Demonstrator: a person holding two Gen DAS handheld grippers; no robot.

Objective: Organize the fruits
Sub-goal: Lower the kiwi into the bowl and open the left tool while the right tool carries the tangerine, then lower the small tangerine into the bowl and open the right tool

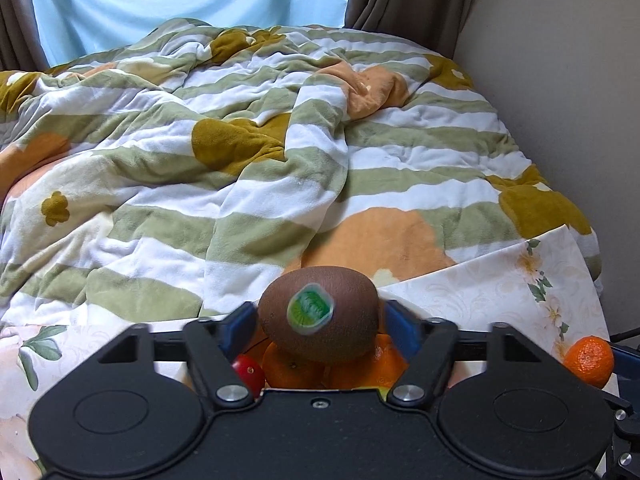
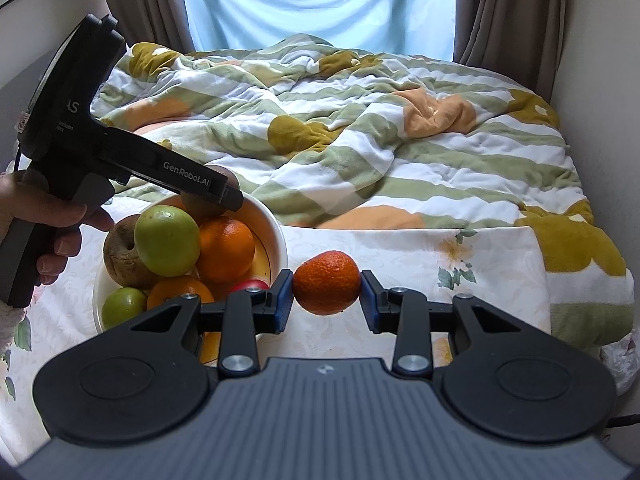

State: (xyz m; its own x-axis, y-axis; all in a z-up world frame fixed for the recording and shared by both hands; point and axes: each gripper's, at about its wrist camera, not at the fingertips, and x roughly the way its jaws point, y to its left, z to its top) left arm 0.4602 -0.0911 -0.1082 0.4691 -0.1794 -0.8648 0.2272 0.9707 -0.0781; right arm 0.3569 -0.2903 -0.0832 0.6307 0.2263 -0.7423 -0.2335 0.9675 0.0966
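A brown kiwi with a green sticker rests on top of oranges in the white bowl. My left gripper stands around it, jaws open, with a small gap between each blue pad and the kiwi. The right wrist view shows the left gripper reaching down into the bowl over the kiwi. Just right of the bowl, my right gripper is shut on a mandarin, held a little above the floral cloth. That mandarin also shows at the right edge of the left wrist view.
The bowl also holds a green apple, a brownish apple, an orange, a small green fruit and a red fruit. A person's hand grips the left tool. A rumpled striped blanket lies behind.
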